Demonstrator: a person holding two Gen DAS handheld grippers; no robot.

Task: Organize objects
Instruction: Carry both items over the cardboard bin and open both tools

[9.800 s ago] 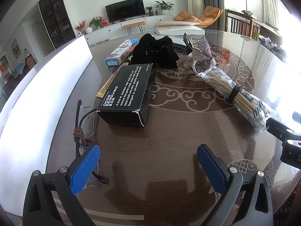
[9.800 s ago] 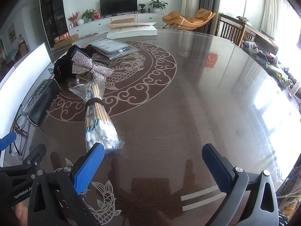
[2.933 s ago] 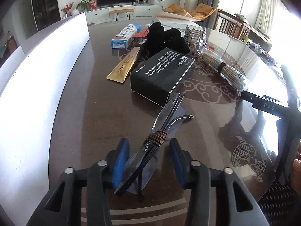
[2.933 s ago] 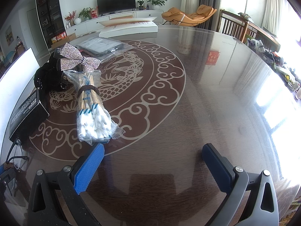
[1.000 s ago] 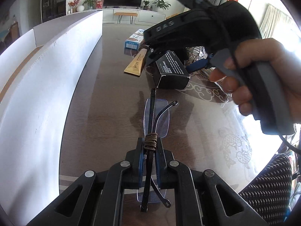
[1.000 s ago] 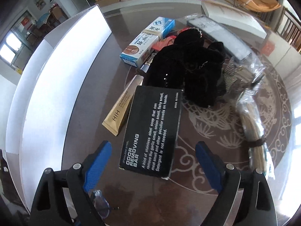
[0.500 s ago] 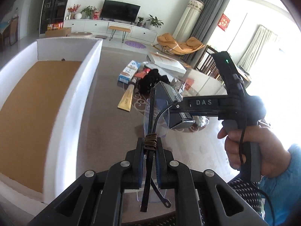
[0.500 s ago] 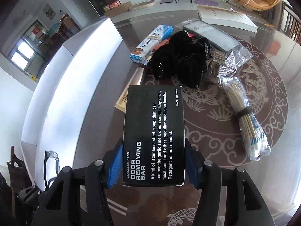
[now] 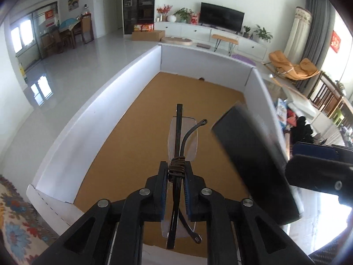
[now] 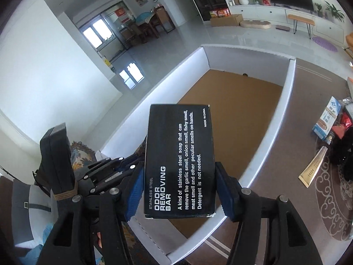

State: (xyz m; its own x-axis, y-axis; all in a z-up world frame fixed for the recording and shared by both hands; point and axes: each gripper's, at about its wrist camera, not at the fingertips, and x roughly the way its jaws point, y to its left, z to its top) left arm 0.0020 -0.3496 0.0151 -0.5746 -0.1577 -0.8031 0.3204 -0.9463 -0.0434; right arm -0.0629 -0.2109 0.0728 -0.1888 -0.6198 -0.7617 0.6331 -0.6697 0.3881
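The white-walled cardboard box point(image 9: 123, 119) lies open with its left wall long and unbroken, its far wall low, and its brown floor point(image 9: 141, 132) bare across most of its width. Over the middle of that floor the left gripper point(image 9: 175, 190) hangs with its jaws drawn narrow around folded glasses point(image 9: 178, 145), pinched just below the brown cord wound round the temples; the clear lenses and one curved temple tip reach forward past the pads.

Just right of the glasses, the black soap box point(image 10: 179, 161) is clamped by its long sides in the right gripper point(image 10: 178, 190), jaws held at the width of the carton, printed face up. It hovers above the near right part of the box, close beside the left gripper, so the two tools crowd the near end while the far half stays open.

Right of the box's right wall point(image 10: 278, 119) runs the brown bench point(image 10: 308, 137), bearing a gold tube point(image 10: 313, 167), a blue-and-white carton point(image 10: 326, 121) and a black cloth heap point(image 10: 344, 152), well apart from the wall.
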